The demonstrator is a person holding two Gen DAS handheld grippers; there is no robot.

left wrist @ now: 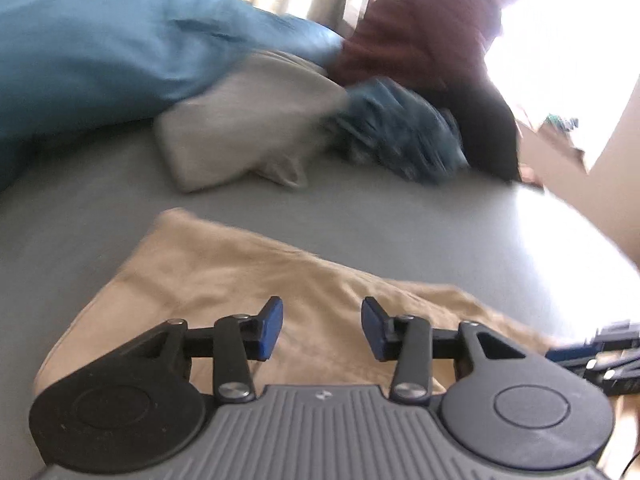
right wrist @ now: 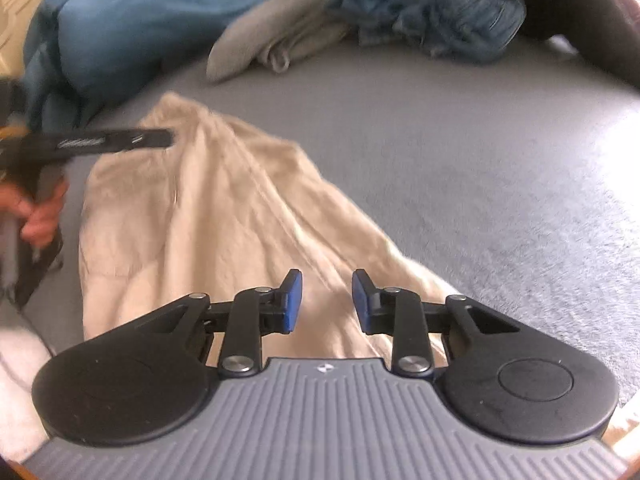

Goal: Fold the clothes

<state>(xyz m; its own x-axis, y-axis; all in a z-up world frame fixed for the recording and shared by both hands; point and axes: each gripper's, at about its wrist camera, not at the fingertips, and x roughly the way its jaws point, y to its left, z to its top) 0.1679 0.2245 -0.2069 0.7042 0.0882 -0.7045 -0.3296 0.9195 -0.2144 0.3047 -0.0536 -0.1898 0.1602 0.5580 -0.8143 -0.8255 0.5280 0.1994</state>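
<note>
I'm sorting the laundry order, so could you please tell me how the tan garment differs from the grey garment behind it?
The tan garment lies spread fairly flat at the front of the bed, alone; the grey garment sits crumpled at the back, wedged among the blue clothes. The tan one looks larger in view. Neither is held: the left gripper and right gripper are open.

Soft matt tan cloth garment (right wrist: 224, 232) lies on a grey, faintly napped fabric sheet (right wrist: 460, 152); blue pads (right wrist: 294, 300) look rubbery.
</note>
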